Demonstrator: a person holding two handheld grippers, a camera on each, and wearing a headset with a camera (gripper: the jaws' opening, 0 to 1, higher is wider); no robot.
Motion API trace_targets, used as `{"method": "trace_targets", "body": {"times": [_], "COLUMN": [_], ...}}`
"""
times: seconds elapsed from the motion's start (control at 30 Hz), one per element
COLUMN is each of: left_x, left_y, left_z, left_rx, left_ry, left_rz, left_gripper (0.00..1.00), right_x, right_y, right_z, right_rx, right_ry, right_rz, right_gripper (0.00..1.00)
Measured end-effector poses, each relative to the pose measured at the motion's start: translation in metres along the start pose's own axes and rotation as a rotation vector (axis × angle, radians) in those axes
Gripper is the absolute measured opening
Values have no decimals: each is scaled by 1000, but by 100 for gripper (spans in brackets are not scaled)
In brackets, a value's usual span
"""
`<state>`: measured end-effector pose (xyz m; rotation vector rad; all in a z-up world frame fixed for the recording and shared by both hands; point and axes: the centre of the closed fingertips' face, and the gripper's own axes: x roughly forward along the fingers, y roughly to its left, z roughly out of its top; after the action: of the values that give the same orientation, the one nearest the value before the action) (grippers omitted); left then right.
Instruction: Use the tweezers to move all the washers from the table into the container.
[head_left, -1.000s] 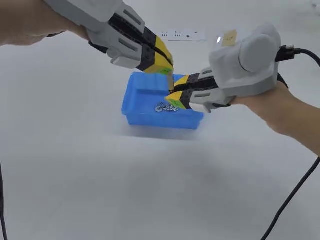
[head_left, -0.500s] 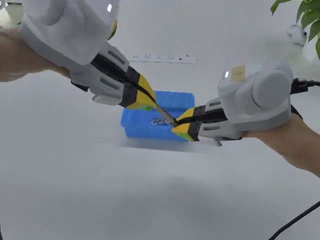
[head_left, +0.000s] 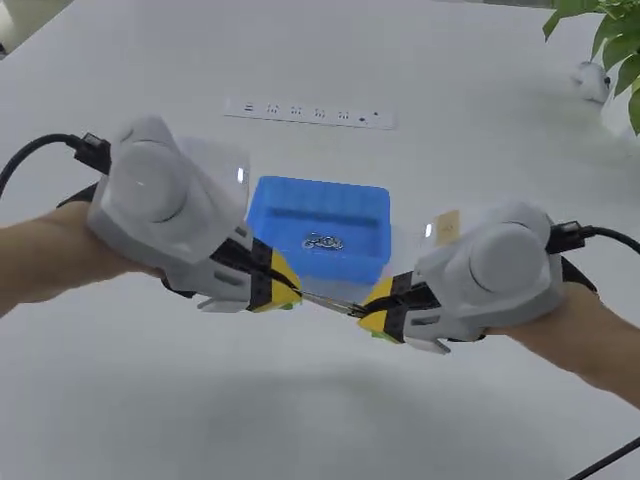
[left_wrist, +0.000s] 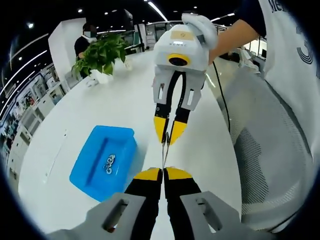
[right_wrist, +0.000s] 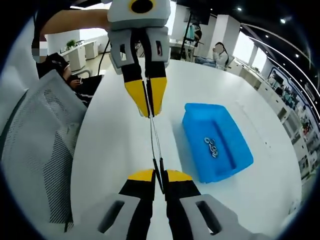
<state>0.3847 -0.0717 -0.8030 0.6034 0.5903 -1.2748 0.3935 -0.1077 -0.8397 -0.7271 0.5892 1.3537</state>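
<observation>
The blue container (head_left: 262, 205) sits mid-table with several washers (head_left: 323, 241) lying in it. Just in front of it, the thin metal tweezers (head_left: 325, 299) span between my two grippers. My left gripper (head_left: 290, 295) is shut on one end, and my right gripper (head_left: 370, 310) is shut on the other. In the left gripper view, the tweezers (left_wrist: 163, 150) rise from my shut left gripper (left_wrist: 163, 173) to the right gripper (left_wrist: 167, 134), with the container (left_wrist: 90, 167) and washers (left_wrist: 109, 163) to the left. In the right gripper view, the tweezers (right_wrist: 154, 140) run from my right gripper (right_wrist: 159, 176) to the left gripper (right_wrist: 149, 102); the container (right_wrist: 235, 145) and washers (right_wrist: 212, 145) lie to the right.
A white power strip (head_left: 305, 112) lies beyond the container. A plant (head_left: 605, 30) and a small white object (head_left: 592, 78) stand at the far right. A mesh chair (right_wrist: 35, 145) stands at the table's near edge. Cables (head_left: 30, 160) trail from both grippers.
Both grippers have drawn back from over the container to its near side, still joined by the tweezers, which now lie nearly level. The head camera has also tilted.
</observation>
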Motion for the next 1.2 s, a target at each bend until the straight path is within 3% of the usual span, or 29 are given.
{"method": "trace_targets", "body": {"times": [0.37,0.6,0.83,1.1,1.2], "left_x": [22,32,42,52,51], "left_y": [6,10,12,13,14], "left_z": [-34,-51,-58,-68,-68], "left_rx": [-80,-90,-94,-41,-37], "left_ry": [26,56,78,137,140], "left_rz": [-35,-51,-71,-71,-66], "left_gripper": [6,6,6,6,6], "right_x": [27,38,44,46,46], "right_y": [-4,-6,-5,-6,-6], "right_z": [-16,-22,-29,-29,-29], "right_rx": [-39,-37,-32,-14,-24], "right_ry": [70,93,127,142,154], "right_rz": [52,75,80,73,74], "right_gripper": [8,8,8,9,10]}}
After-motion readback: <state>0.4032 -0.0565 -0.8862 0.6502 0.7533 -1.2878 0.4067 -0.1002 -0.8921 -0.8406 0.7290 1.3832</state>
